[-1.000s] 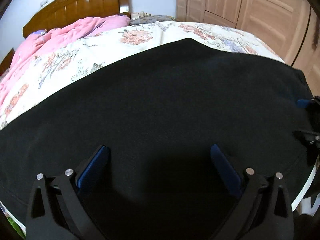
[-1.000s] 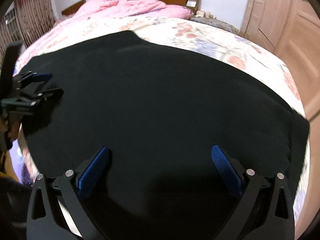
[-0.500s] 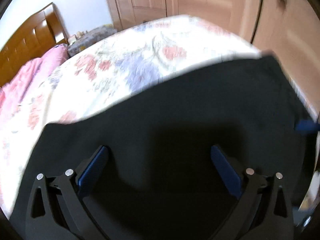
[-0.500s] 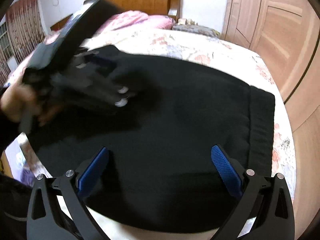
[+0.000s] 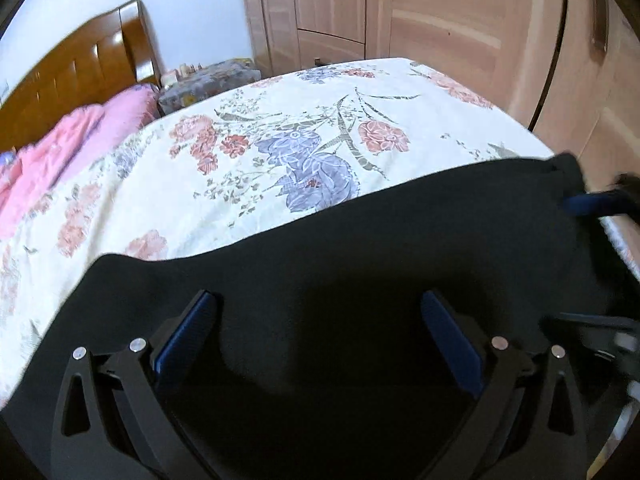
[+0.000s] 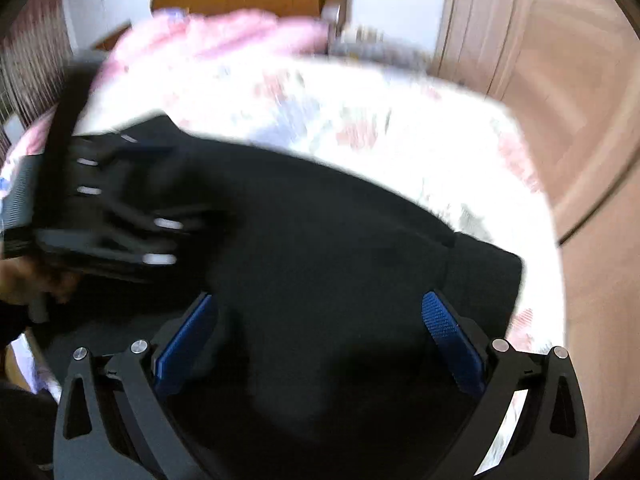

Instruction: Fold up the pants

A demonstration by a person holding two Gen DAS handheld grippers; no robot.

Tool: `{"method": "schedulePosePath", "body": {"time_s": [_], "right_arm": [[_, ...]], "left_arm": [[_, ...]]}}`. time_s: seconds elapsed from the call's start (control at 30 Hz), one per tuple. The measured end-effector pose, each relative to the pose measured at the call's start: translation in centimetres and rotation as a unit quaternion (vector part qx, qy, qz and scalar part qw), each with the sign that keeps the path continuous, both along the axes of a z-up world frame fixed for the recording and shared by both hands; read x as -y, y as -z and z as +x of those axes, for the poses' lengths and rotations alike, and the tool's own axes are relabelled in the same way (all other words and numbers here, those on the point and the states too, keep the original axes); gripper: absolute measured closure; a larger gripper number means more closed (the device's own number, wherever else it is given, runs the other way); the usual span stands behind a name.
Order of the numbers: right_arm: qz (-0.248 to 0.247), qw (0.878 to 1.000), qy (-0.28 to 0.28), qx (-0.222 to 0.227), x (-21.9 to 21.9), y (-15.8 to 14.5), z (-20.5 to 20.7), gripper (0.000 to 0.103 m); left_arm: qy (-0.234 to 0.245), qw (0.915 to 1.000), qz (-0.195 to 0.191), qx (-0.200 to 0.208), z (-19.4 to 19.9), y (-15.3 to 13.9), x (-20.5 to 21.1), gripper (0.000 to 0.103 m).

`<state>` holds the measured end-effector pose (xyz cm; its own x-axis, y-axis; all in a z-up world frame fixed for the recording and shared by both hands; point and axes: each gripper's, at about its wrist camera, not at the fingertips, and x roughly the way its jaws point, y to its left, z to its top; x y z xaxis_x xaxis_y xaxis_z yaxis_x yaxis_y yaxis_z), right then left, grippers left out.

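The black pants (image 5: 360, 264) lie flat on the floral bedsheet (image 5: 280, 140), near the bed's foot. My left gripper (image 5: 316, 336) hovers open and empty over the dark cloth. My right gripper (image 6: 316, 336) is also open and empty above the pants (image 6: 340, 240), close to the waistband end (image 6: 488, 280). The right view is motion-blurred. The left gripper's body (image 6: 100, 208) shows at the left of the right wrist view. A blue pad of the right gripper (image 5: 592, 204) shows at the right edge of the left wrist view.
A pink duvet (image 5: 68, 148) is bunched by the wooden headboard (image 5: 80, 76). Wooden wardrobe doors (image 5: 440, 20) stand close past the bed's far side. The bed edge (image 5: 624, 248) runs along the right.
Both grippers have swung toward the wardrobe side and the pants' waistband end. The left gripper has come close beside the right one. Both stayed open.
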<state>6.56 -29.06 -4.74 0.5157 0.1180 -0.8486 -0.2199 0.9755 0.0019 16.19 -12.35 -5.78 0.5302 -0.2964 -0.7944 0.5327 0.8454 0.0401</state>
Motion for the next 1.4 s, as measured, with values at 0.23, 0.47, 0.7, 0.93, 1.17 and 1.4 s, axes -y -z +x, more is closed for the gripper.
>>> {"method": "schedulePosePath", "body": {"time_s": [0.23, 0.47, 0.7, 0.93, 1.17, 1.4], "right_arm": [[0.070, 0.996, 0.030, 0.036, 2.1, -0.3, -1.3, 0.005], [0.029, 0.995, 0.061, 0.075, -2.0, -4.1, -4.9, 0.005], [0.019, 0.996, -0.061, 0.059, -11.4, -1.2, -7.7, 0.005], [0.022, 0.997, -0.062, 0.047, -10.6, 0.4, -9.9, 0.004], [-0.017, 0.995, -0.064, 0.068, -14.6, -4.1, -6.7, 0.005], [-0.003, 0.996, -0.075, 0.054, -21.2, -4.0, 2.5, 0.005]], "left_arm": [[-0.006, 0.9998, -0.017, -0.012, 0.5, 0.2, -0.3, 0.001], [-0.052, 0.9957, -0.007, 0.076, -1.9, -4.1, -5.7, 0.002], [-0.174, 0.9843, 0.020, 0.019, -2.7, -2.0, -17.5, 0.002], [-0.211, 0.9769, -0.023, -0.022, -2.3, -0.4, -22.0, 0.002], [-0.198, 0.9801, -0.012, 0.004, -2.2, -1.9, -21.6, 0.002], [-0.257, 0.9662, 0.001, 0.014, -1.5, -3.5, -26.9, 0.002]]}}
